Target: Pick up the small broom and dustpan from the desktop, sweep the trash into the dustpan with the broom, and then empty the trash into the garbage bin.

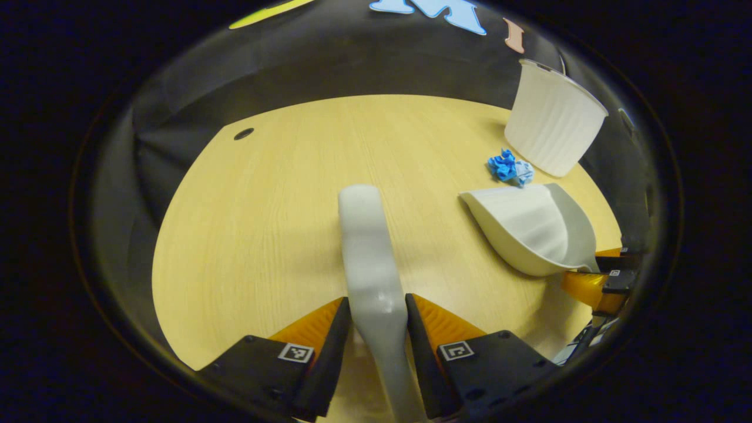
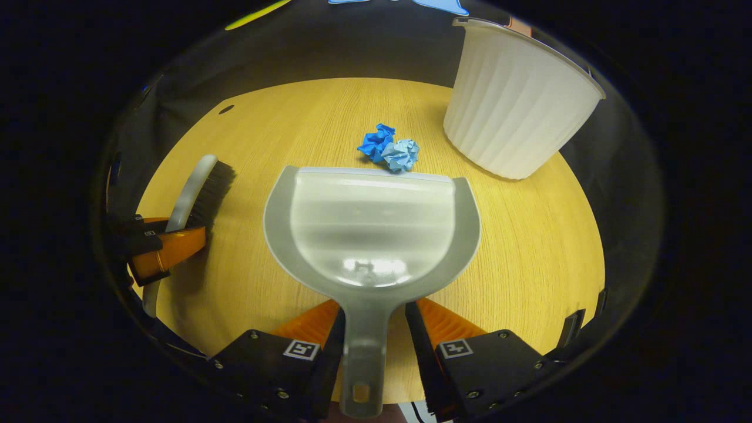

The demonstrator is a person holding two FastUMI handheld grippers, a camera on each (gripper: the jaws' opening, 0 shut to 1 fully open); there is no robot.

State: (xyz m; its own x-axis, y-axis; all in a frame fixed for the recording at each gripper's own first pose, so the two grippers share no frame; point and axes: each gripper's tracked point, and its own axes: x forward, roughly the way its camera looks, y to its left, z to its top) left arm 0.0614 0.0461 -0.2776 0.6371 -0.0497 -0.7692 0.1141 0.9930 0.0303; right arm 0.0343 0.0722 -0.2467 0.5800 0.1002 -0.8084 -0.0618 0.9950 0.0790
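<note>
- Broom handle is being clamped between left gripper fingers.
- Dustpan handle is being gripped by right gripper; pan lip is being held beside blue paper wads on desktop.
- Garbage bin is being left upright nearby.

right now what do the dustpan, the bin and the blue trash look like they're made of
Dustpan: likely smooth glossy plastic, pale grey, with light glare in its bowl. Garbage bin: probably matte white plastic, vertically ribbed wall. Trash: looks like crumpled paper in two blues, sharp creases and folds, lying just past the dustpan's front lip.
</note>
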